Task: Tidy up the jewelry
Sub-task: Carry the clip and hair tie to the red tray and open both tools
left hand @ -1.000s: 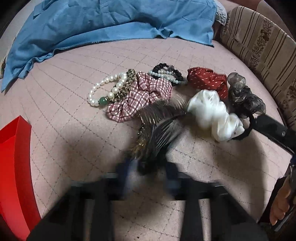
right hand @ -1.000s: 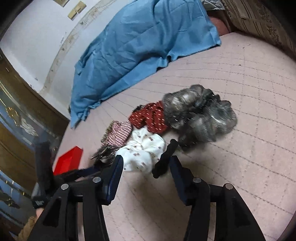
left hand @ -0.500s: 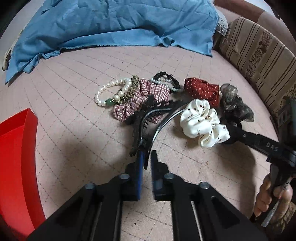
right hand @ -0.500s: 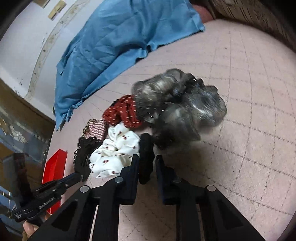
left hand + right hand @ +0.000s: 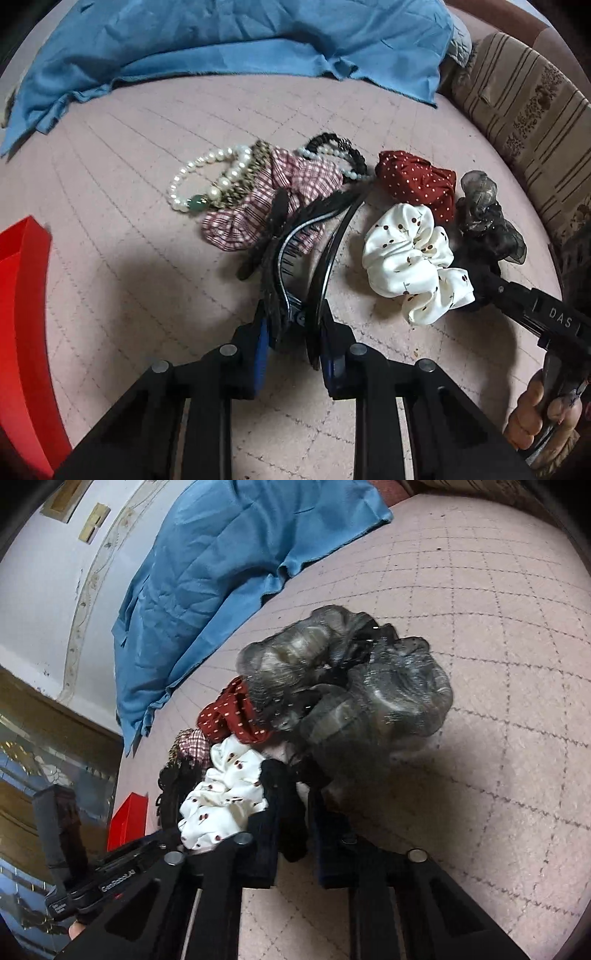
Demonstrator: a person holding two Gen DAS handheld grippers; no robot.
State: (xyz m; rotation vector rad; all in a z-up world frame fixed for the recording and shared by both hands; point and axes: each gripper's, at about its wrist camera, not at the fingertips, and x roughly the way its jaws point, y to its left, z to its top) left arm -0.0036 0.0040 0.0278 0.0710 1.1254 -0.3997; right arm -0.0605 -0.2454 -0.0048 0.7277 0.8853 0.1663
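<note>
My left gripper [image 5: 295,332] sits low over the pink quilt, its jaws closing on the hinge end of a black toothed hair clip [image 5: 291,254], whose two arms spread forward. The pads touch both arms. My right gripper [image 5: 295,805] is shut on the black band of a grey sheer scrunchie [image 5: 351,679], which bunches up just ahead of the fingers. In the left wrist view the right gripper [image 5: 480,284] reaches in from the right, beside a white dotted scrunchie [image 5: 410,258]. Behind lie a red dotted scrunchie [image 5: 417,181], a plaid scrunchie [image 5: 288,184], a pearl bracelet [image 5: 207,181] and a black beaded bracelet [image 5: 340,147].
A red box [image 5: 22,295] stands at the left edge. A blue cloth [image 5: 221,37] covers the back of the quilt. A striped cushion [image 5: 535,110] borders the right side. A hand [image 5: 532,413] grips the right tool's handle at lower right.
The right jaws went from wide apart to shut on the black band, and the sheer scrunchie bunched toward them. The left jaws spread wider around the clip, which has stopped blurring.
</note>
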